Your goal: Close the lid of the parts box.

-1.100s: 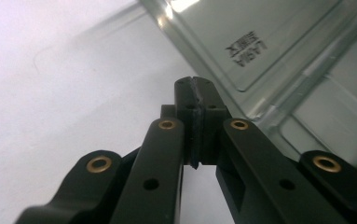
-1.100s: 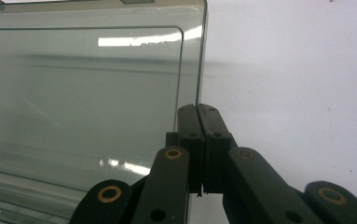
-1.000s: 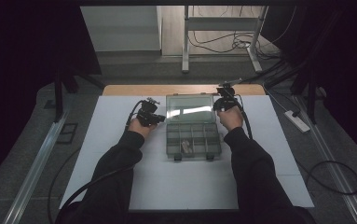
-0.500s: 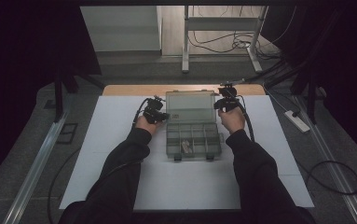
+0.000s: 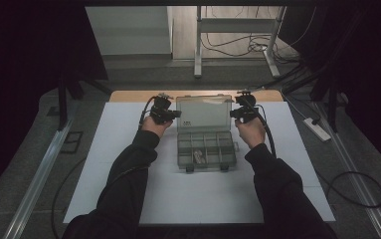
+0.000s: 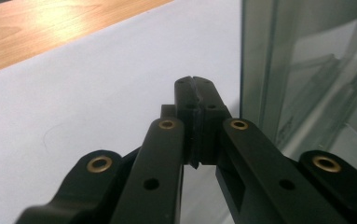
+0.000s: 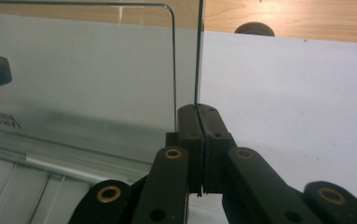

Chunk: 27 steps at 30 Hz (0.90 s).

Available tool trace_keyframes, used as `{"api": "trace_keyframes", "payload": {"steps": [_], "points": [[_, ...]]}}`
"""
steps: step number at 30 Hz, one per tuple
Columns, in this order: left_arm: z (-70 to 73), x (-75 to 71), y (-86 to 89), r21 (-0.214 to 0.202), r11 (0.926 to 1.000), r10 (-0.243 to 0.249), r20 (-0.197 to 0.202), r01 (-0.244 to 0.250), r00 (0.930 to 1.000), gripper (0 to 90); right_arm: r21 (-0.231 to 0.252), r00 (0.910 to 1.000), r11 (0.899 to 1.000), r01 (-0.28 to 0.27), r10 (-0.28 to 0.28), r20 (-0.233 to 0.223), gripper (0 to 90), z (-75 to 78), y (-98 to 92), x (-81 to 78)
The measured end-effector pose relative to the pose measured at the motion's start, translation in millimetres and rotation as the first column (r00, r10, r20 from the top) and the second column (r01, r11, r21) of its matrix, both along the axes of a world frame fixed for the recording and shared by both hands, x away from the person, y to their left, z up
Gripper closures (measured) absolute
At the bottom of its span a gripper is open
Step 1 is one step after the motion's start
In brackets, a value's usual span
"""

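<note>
Lid (image 5: 203,112) of clear compartment box (image 5: 206,149) standing open, near the white mat's (image 5: 108,149) far edge | left gripper (image 5: 170,114) and right gripper (image 5: 237,113), jaws closed empty, flanking its side edges, probably steadying it upright.

The high view hangs above the person's side of the table, looking forward and down, far enough back to take in the whole white mat (image 5: 128,164) around the clear organizer box (image 5: 205,144). Each gripper view rides super close, peering along its own black jaws at the box's raised lid (image 6: 306,70) (image 7: 83,74) from opposite sides. All three share that lid.
</note>
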State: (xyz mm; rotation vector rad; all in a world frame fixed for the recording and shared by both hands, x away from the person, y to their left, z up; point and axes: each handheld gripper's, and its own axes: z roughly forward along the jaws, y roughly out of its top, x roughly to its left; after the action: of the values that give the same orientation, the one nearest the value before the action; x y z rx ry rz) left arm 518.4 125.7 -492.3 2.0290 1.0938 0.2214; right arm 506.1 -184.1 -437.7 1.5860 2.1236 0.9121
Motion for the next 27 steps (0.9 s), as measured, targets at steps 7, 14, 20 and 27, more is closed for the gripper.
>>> {"api": "trace_keyframes", "payload": {"steps": [7,14,20,27], "points": [[3.9,-5.9,0.8,-0.009,0.9997,-0.023,0.007,0.023,0.9997,89.1,-0.001,0.9994,0.999,-0.034,0.034,0.0,87.8,5.8,-4.6,-13.7],[3.8,-8.9,1.2,-0.027,0.9993,-0.027,0.007,0.027,0.9996,89.1,0.006,0.994,0.995,-0.097,0.097,-0.049,87.2,2.4,-14.4,-23.2],[5.3,-14.6,0.8,-0.032,0.9988,-0.037,0.015,0.038,0.9992,89.1,0.026,0.9787,0.979,-0.2,0.201,-0.042,88.9,4.2,-14.6,-30.9],[10.1,-27.1,-2.1,-0.008,0.9973,-0.073,0.034,0.074,0.9967,89.1,0.011,0.9676,0.968,-0.252,0.252,-0.013,89.2,9.7,-9.4,-39.2]]}}
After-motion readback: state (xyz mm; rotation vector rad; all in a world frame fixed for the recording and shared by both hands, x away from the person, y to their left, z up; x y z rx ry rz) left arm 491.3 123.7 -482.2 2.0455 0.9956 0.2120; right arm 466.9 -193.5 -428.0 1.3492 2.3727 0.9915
